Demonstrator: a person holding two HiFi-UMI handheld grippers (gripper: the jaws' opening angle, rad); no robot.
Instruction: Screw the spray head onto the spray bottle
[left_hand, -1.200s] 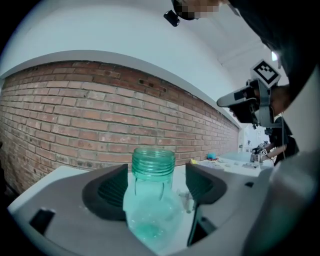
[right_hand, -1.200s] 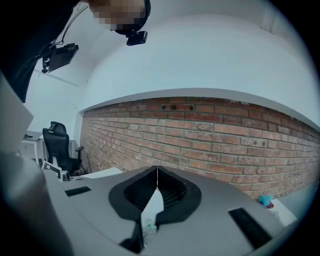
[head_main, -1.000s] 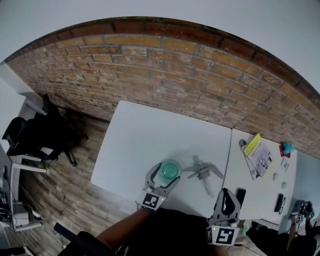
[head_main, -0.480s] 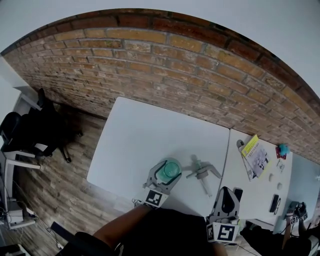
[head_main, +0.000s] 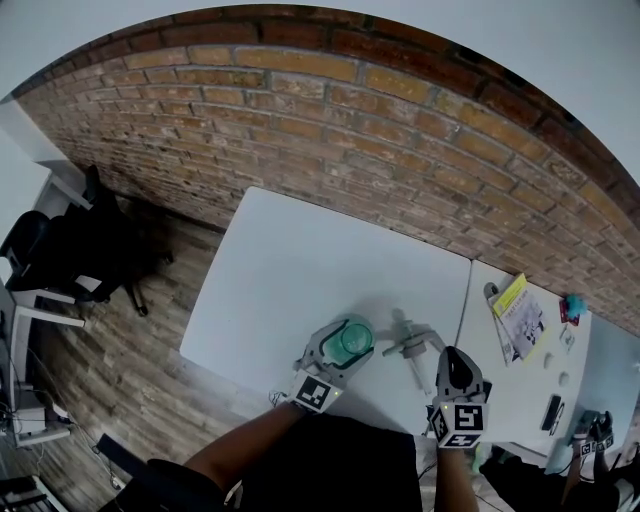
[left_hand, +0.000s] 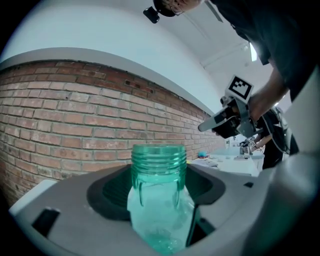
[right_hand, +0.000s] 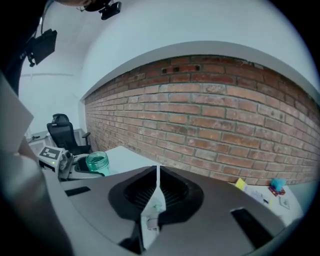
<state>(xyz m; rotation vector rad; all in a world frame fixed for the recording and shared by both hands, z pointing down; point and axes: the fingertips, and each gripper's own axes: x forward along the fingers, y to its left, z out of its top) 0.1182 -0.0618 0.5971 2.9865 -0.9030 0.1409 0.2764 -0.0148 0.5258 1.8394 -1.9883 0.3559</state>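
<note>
Two jobs here: the left tool (head_main: 351, 333), jaws just closed in, clamps the green spray bottle (head_main: 346, 344) upright on the tabletop (head_main: 290, 260) to steady it, while the right tool (head_main: 451, 358), jaws together and empty, hovers by the loose spray head (head_main: 408, 347).

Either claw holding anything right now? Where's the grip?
Left claw, jaws just closing, holds the spray bottle by its body below the threaded neck. Right claw is shut, empty.
</note>
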